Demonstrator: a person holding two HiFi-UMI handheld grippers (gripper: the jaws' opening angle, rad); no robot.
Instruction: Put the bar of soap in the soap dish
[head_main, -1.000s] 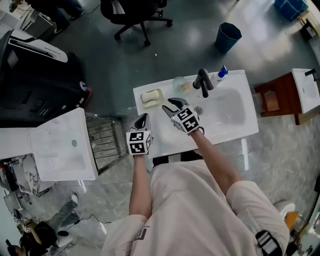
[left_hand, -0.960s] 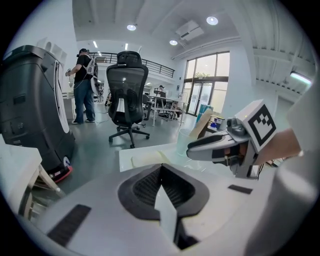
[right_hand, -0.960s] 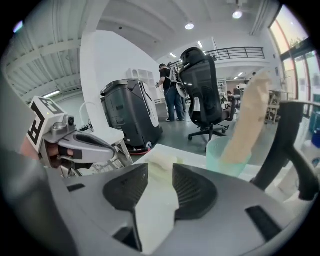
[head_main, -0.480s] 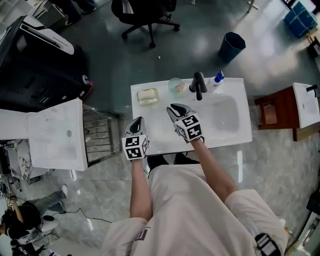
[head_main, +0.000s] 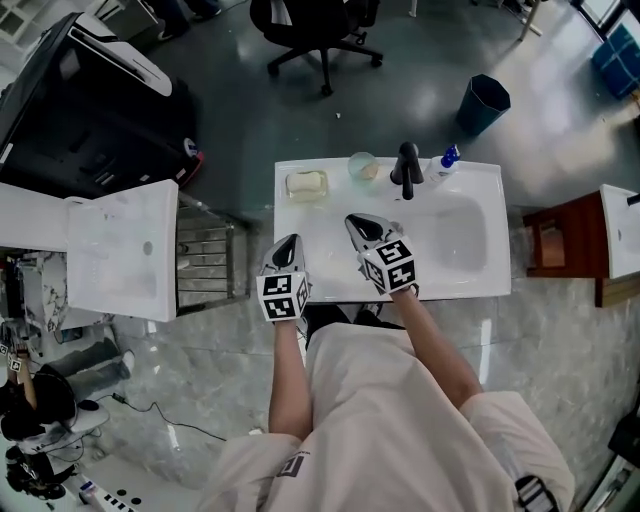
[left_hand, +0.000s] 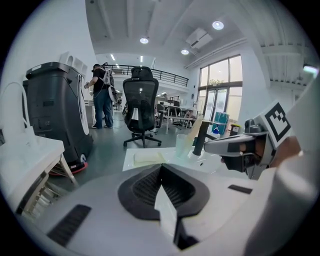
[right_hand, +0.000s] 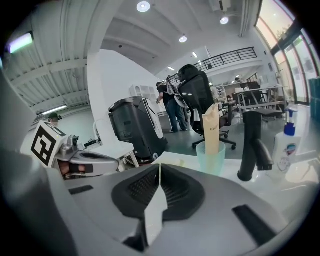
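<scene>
A pale yellow bar of soap (head_main: 306, 183) lies in the white soap dish (head_main: 290, 191) at the far left corner of the white washbasin counter (head_main: 470, 280). In the left gripper view the soap dish (left_hand: 146, 158) shows just beyond the jaws. My left gripper (head_main: 290, 243) hovers at the counter's near left edge, shut and holding nothing (left_hand: 161, 167). My right gripper (head_main: 354, 220) is over the counter, a hand's width to the right of the dish and nearer me. Its jaws are closing, meet along a line, and have nothing between them (right_hand: 160, 167).
A black faucet (head_main: 408, 168), a pale green cup (head_main: 361, 166) and a pump bottle (head_main: 446, 160) stand along the counter's far edge. The sink bowl (head_main: 455, 235) lies to the right. A second white basin (head_main: 120, 250) stands left, with an office chair (head_main: 320, 30) and bin (head_main: 484, 103) beyond.
My right gripper's jaws went from wide open beside the soap dish to closed. Both grippers drew back from the dish toward the counter's near edge.
</scene>
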